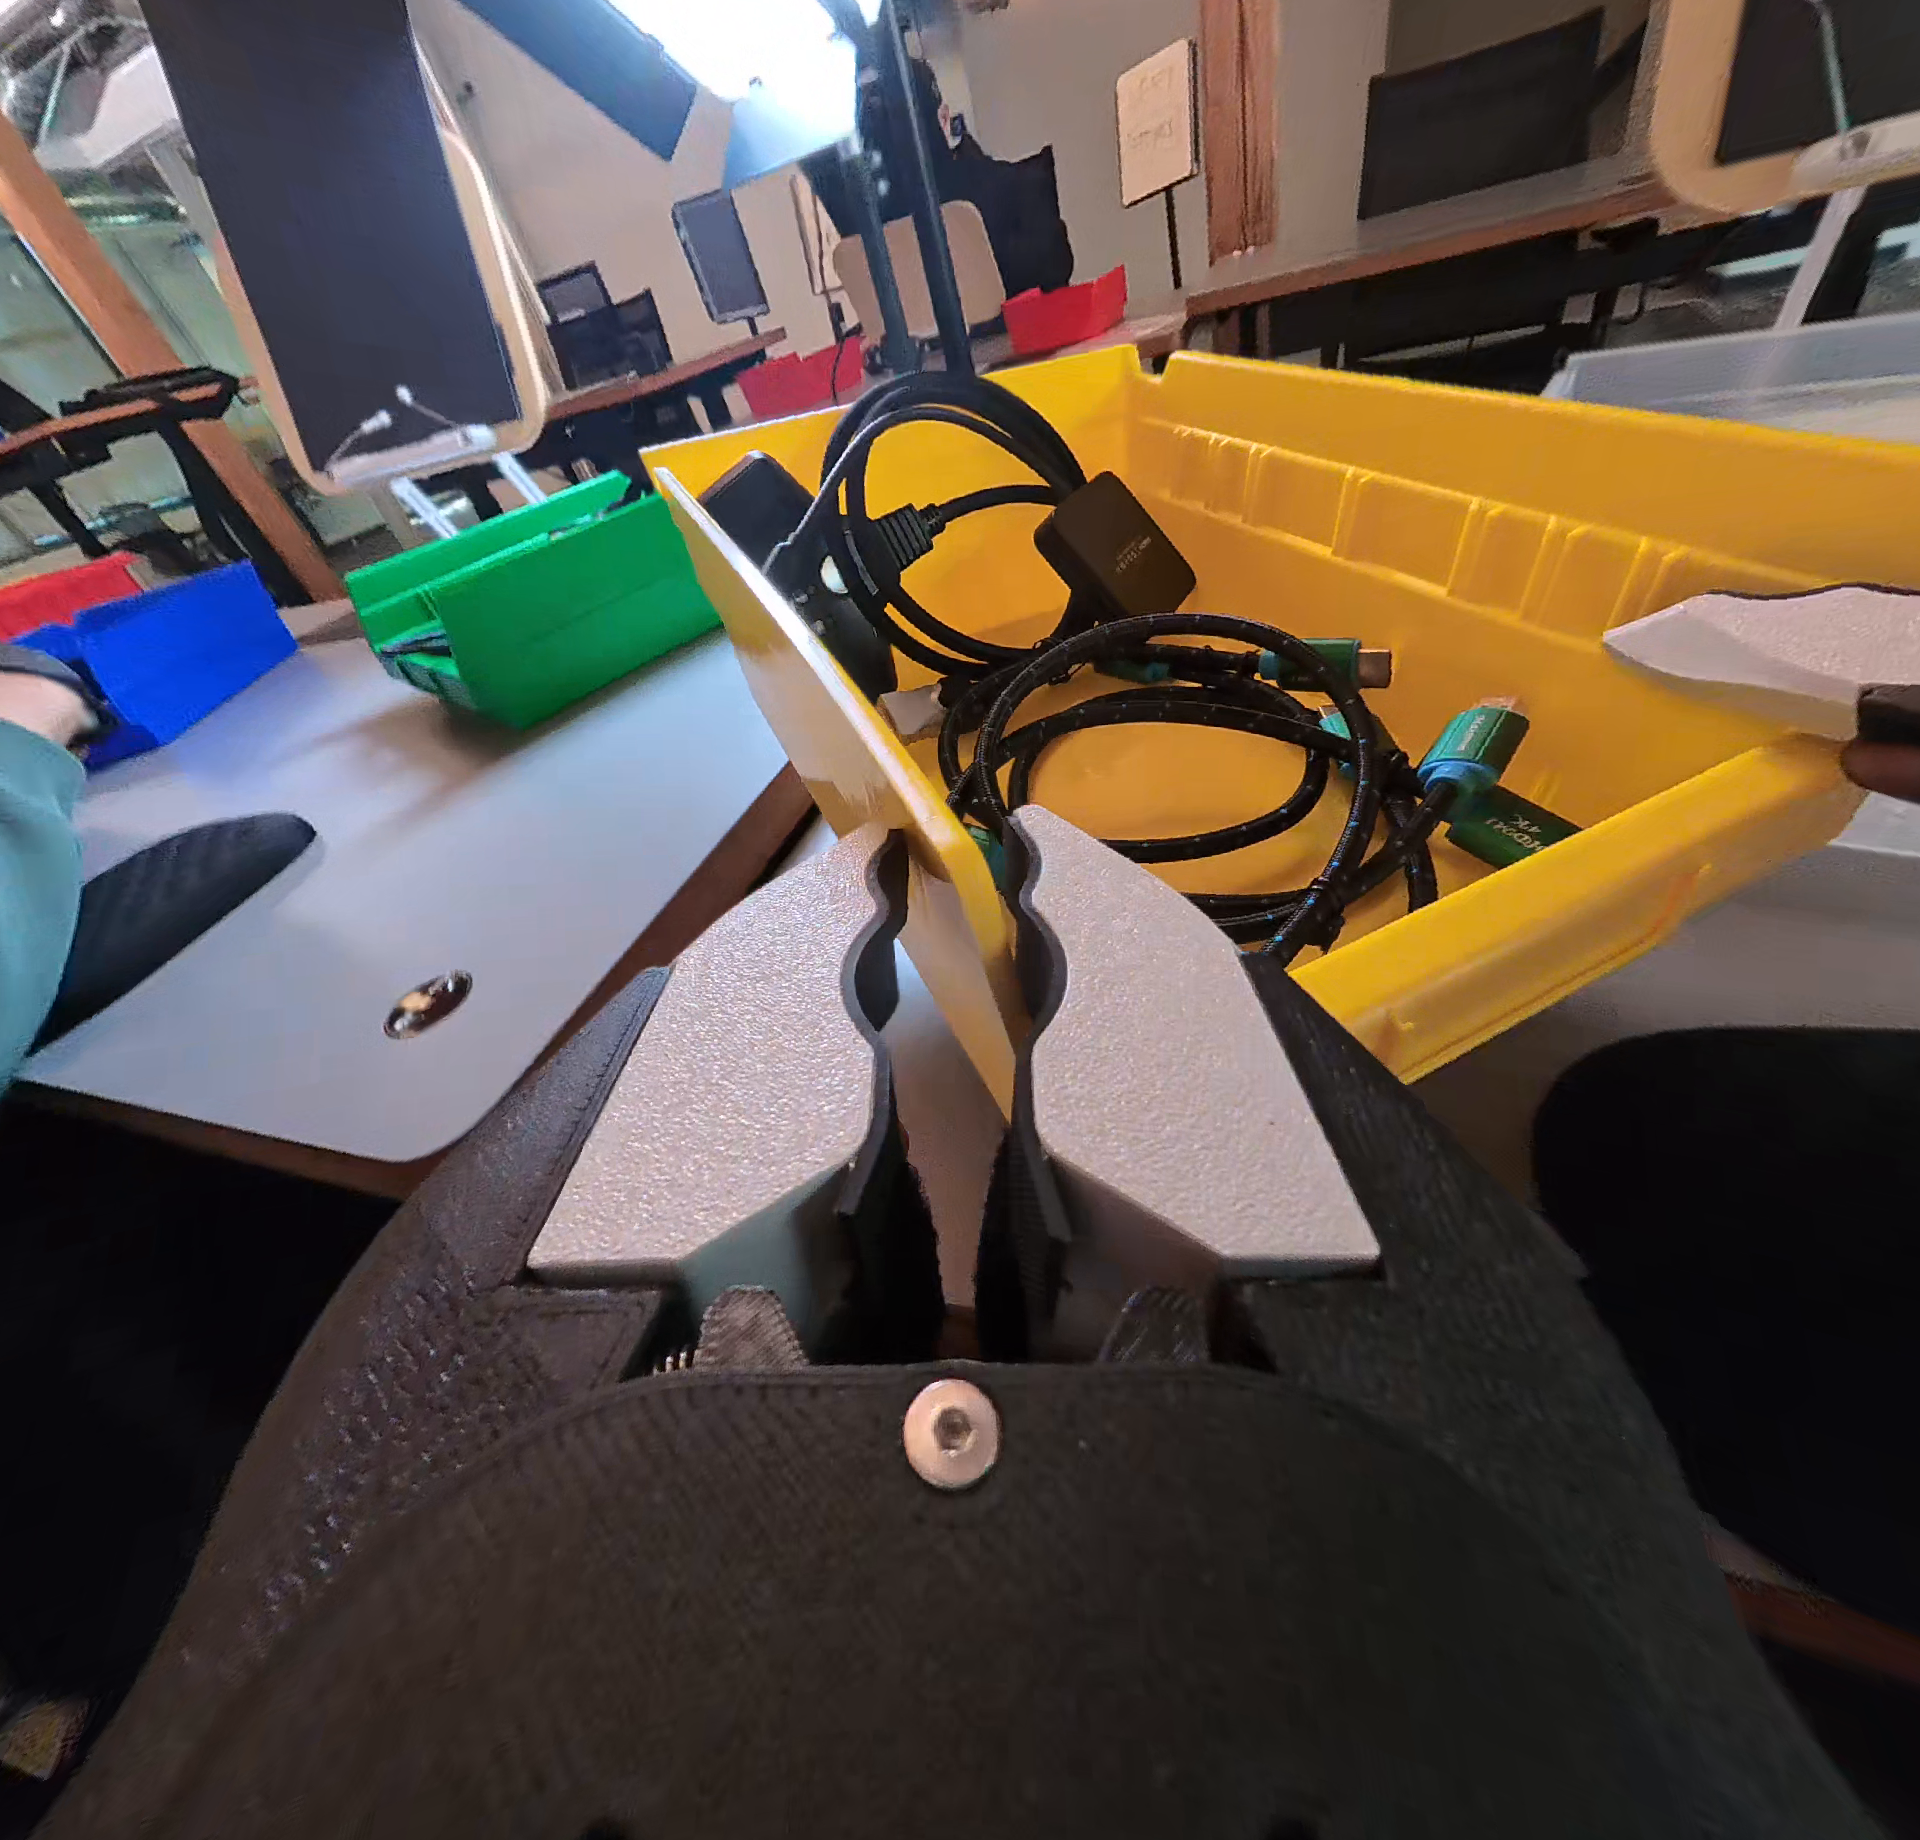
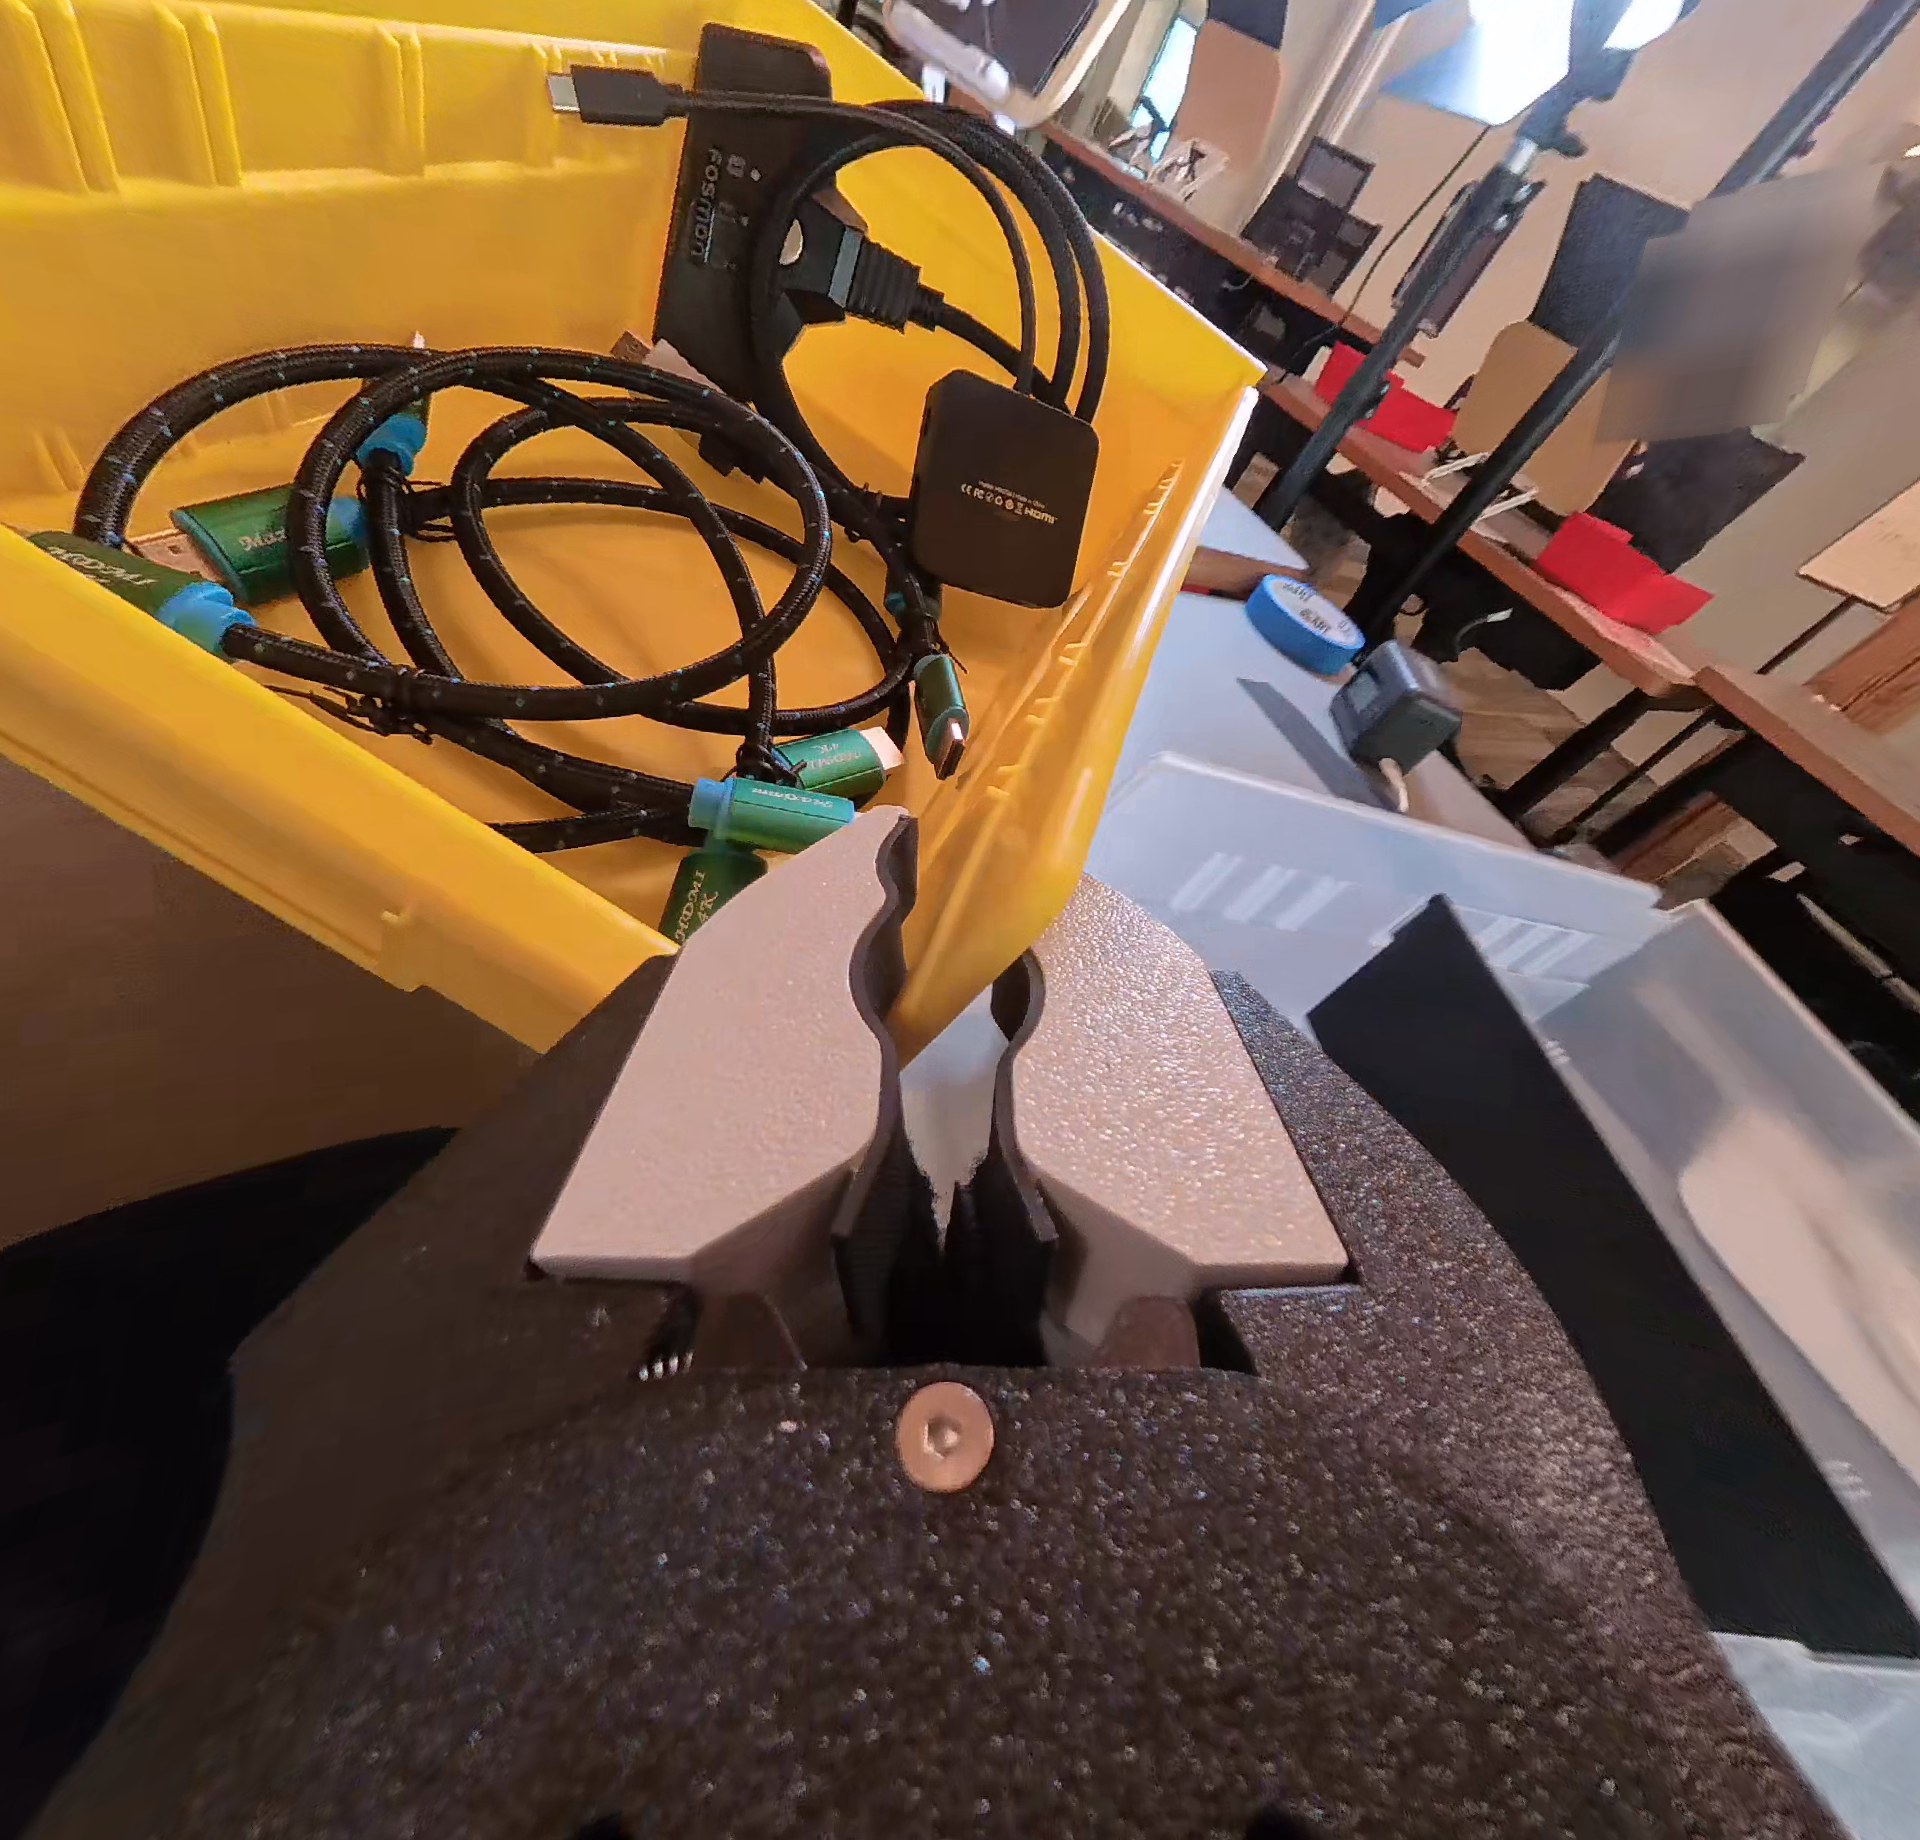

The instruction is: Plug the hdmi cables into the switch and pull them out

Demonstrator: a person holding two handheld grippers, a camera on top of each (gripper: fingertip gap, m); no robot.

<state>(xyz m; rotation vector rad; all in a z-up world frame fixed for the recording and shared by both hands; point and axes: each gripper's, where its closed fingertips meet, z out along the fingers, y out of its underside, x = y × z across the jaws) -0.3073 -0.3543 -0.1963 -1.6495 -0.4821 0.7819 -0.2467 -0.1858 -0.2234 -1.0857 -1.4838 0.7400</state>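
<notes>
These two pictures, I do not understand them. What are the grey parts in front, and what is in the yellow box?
Each picture comes from a camera mounted on a hand-held grasping tool, looking along its two grey fingers. A person holds one tool in each hand. The left tool pinches one end wall of the yellow plastic bin; the right tool pinches the opposite wall. The bin looks tilted. Inside lie black braided HDMI cables with green plugs and a small black switch box. A grey tabletop lies beyond.
</notes>
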